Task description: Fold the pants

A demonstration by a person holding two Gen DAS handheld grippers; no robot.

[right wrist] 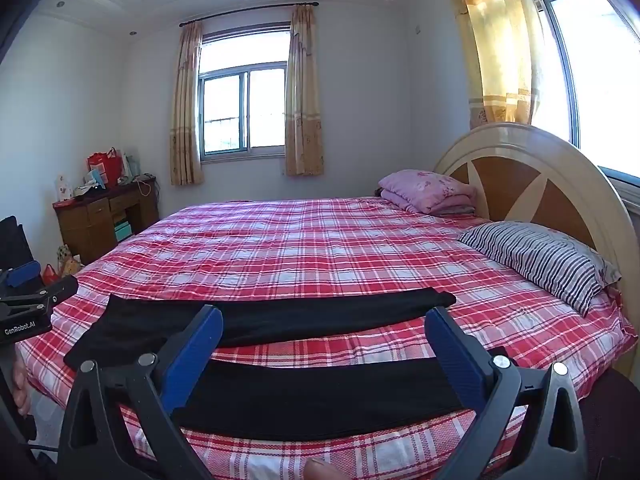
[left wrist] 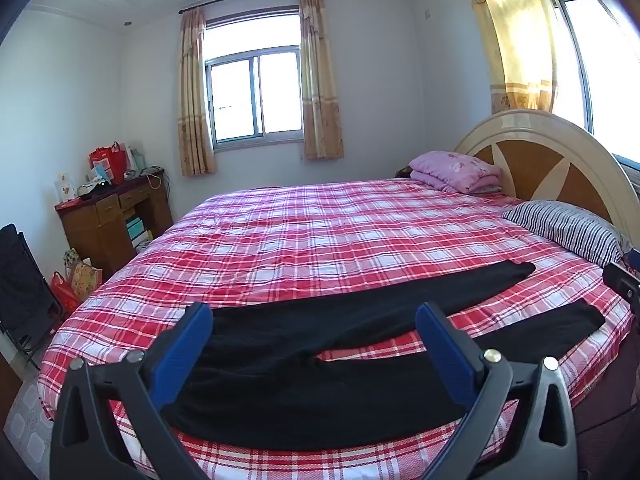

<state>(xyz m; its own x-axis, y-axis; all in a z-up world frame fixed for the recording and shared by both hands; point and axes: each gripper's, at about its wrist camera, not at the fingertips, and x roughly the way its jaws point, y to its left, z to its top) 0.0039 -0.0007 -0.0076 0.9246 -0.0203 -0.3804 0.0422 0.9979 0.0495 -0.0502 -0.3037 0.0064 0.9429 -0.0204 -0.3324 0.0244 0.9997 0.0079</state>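
Note:
Black pants (left wrist: 320, 384) lie flat on the near edge of the red plaid bed (left wrist: 320, 232), legs spread in a V toward the right. My left gripper (left wrist: 316, 316) is open and empty, hovering over the waist end. In the right wrist view the pants (right wrist: 320, 396) show as two leg bands, and my right gripper (right wrist: 324, 320) is open and empty above the near leg. The left gripper's body (right wrist: 28, 300) shows at the left edge of that view. The right gripper's tip (left wrist: 622, 280) shows at the right edge of the left wrist view.
A striped pillow (left wrist: 568, 232) and folded pink quilt (left wrist: 456, 170) lie by the round headboard (left wrist: 552, 160). A wooden desk (left wrist: 112, 220) with bags stands at the far left wall. A black chair (left wrist: 20, 280) stands left of the bed.

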